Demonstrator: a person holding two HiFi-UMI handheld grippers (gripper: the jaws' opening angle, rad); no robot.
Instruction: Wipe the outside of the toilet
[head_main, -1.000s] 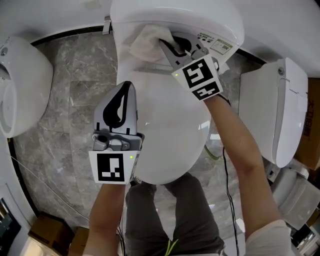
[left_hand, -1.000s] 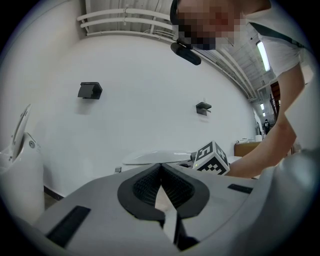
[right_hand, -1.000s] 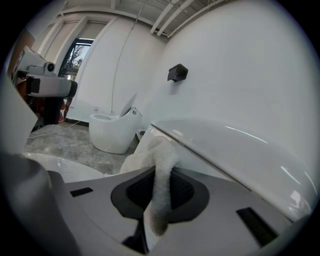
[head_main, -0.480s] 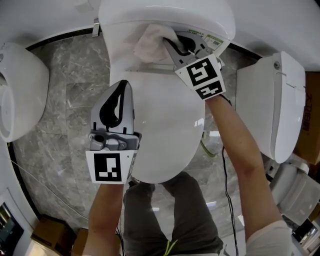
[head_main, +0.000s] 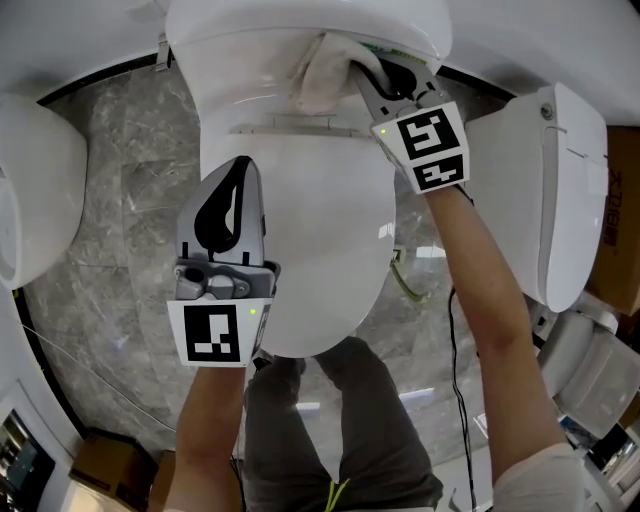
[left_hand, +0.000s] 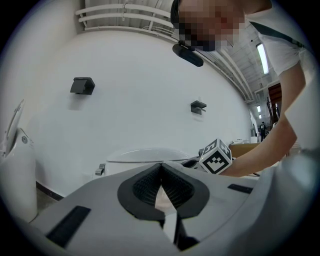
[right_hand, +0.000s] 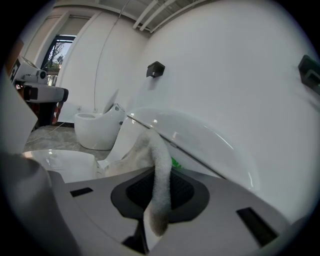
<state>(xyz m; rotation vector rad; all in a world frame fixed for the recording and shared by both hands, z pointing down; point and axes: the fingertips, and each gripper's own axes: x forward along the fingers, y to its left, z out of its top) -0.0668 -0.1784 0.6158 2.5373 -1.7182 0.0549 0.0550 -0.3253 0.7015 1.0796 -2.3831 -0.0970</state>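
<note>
A white toilet with its lid (head_main: 310, 240) down fills the middle of the head view; its tank (head_main: 240, 40) is at the top. My right gripper (head_main: 372, 72) is shut on a white cloth (head_main: 325, 72) pressed against the front of the tank, just behind the lid hinge. In the right gripper view the cloth (right_hand: 159, 185) hangs between the jaws with the tank (right_hand: 195, 135) close ahead. My left gripper (head_main: 240, 185) hovers over the lid's left side, jaws shut on nothing. In the left gripper view the tank (left_hand: 142, 156) lies ahead, beside the right gripper's marker cube (left_hand: 216, 156).
A second white toilet (head_main: 560, 190) stands close at the right, and another white fixture (head_main: 35, 200) at the left. Grey marble floor (head_main: 110, 250) surrounds the toilet. A cable (head_main: 450, 330) trails down along the right arm. The person's legs (head_main: 340, 420) are right against the bowl's front.
The right gripper with the cloth has slid to the right along the front of the tank. The left gripper has stayed over the lid.
</note>
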